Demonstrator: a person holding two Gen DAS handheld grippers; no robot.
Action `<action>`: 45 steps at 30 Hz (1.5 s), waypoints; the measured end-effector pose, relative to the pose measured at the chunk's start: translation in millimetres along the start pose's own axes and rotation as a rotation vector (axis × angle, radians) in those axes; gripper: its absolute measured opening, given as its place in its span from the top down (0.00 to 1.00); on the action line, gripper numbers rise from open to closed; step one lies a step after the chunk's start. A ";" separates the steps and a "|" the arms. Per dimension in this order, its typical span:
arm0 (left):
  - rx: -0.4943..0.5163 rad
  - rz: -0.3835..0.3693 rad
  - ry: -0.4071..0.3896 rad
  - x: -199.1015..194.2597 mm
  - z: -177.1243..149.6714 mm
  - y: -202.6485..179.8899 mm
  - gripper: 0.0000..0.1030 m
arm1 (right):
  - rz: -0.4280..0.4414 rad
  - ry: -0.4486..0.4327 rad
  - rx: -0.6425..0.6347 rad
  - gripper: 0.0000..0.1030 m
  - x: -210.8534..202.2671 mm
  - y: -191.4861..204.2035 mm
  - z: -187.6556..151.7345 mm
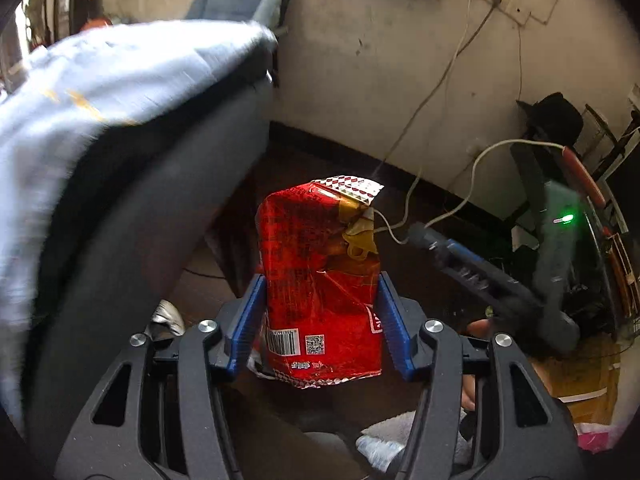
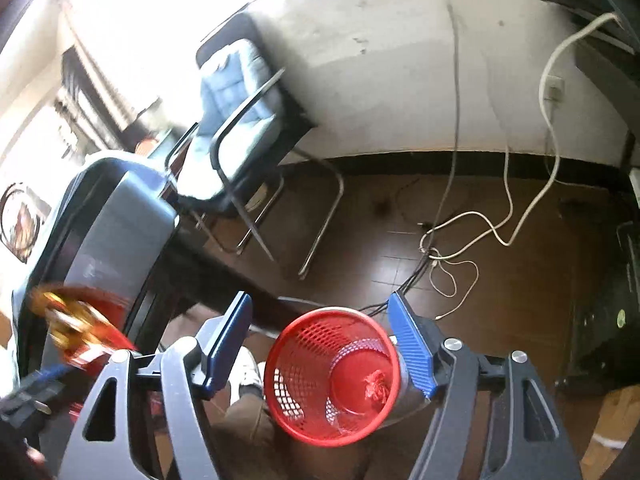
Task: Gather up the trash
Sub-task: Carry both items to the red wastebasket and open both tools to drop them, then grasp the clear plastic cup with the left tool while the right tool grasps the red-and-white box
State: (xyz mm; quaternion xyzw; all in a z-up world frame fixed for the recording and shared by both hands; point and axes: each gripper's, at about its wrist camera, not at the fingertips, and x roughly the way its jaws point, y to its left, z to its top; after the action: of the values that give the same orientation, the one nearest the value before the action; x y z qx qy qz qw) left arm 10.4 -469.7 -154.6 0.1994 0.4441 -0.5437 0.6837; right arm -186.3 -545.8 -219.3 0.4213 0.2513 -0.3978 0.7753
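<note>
Between left gripper [image 1: 318, 320] pads: red snack bag [image 1: 320, 280], gripped | right wrist only: red mesh bin [image 2: 332, 376] below right gripper [image 2: 324, 344], jaws apart, empty | bag there blurred [image 2: 80, 328]

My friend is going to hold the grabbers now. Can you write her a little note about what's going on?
Left hand-held gripper: a red snack bag stands between its blue fingers, apparently gripped by the sides.
Right hand-held gripper: open, holding nothing, above the red mesh basket.
Basket: on the floor, with a small red scrap already at the bottom.
Done: bag picked up.
Left: carry the bag over the basket and let go, then look for more trash.
</note>
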 end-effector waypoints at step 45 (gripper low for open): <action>-0.214 0.374 -0.370 -209.2 -60.9 60.8 0.07 | 0.088 -0.251 -0.322 0.06 -144.2 115.0 -6.7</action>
State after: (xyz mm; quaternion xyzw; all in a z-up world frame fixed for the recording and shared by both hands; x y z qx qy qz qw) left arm 39.5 -285.3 -27.0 0.1020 0.3222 -0.3854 0.8586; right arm -171.7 -443.9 -66.1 0.2495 0.1942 -0.3674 0.8747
